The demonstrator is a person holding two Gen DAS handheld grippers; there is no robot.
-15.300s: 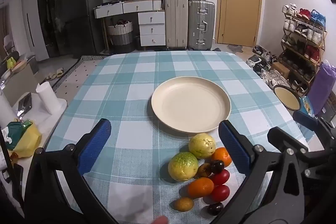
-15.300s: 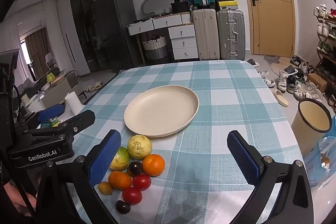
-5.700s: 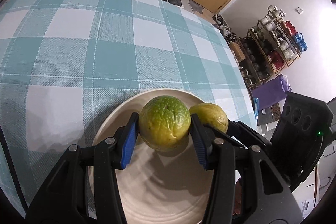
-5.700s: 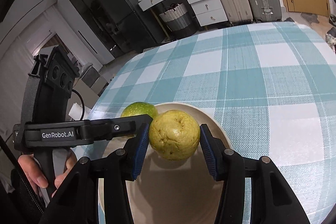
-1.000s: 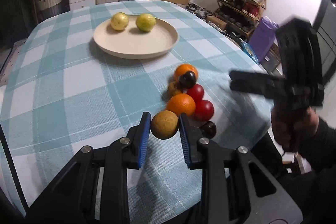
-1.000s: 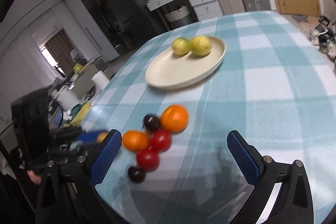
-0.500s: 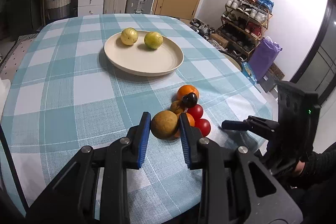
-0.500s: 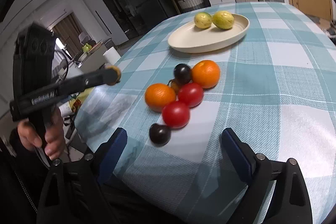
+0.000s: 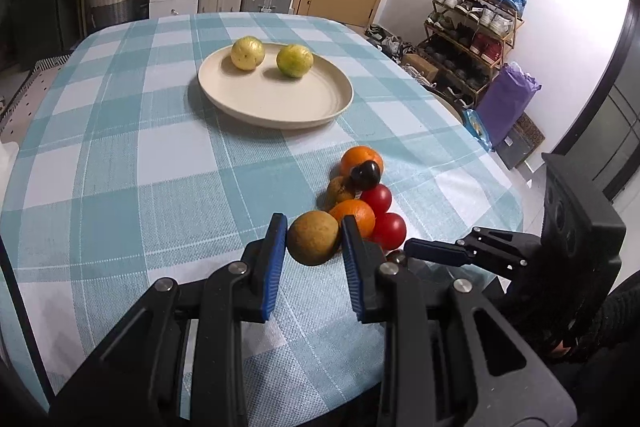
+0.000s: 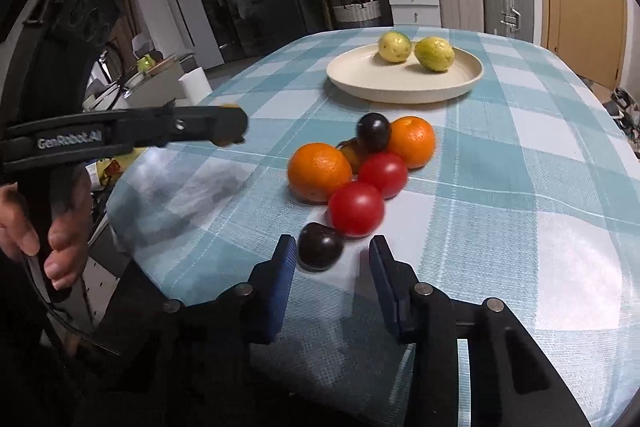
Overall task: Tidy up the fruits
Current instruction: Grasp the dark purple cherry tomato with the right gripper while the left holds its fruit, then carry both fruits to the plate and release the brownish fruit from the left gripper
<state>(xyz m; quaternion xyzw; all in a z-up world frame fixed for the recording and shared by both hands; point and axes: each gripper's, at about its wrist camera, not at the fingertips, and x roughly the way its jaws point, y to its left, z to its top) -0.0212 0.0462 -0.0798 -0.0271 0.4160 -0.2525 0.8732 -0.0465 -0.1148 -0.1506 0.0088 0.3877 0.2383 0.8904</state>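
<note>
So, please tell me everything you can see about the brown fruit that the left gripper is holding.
The brown fruit is small, roundish and tan-brown, with a dull, slightly speckled skin. The left gripper is shut on it, one blue pad pressing each side. It appears lifted a little above the checked tablecloth, in front of the pile of oranges and tomatoes. An orange shows just behind it; whether they touch, I cannot tell. In the right wrist view it is only a blurred yellowish tip at the gripper's end.

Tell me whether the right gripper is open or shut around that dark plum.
Open. The right gripper straddles the dark plum; a clear gap shows beside its right finger, and the plum rests on the tablecloth.
</note>
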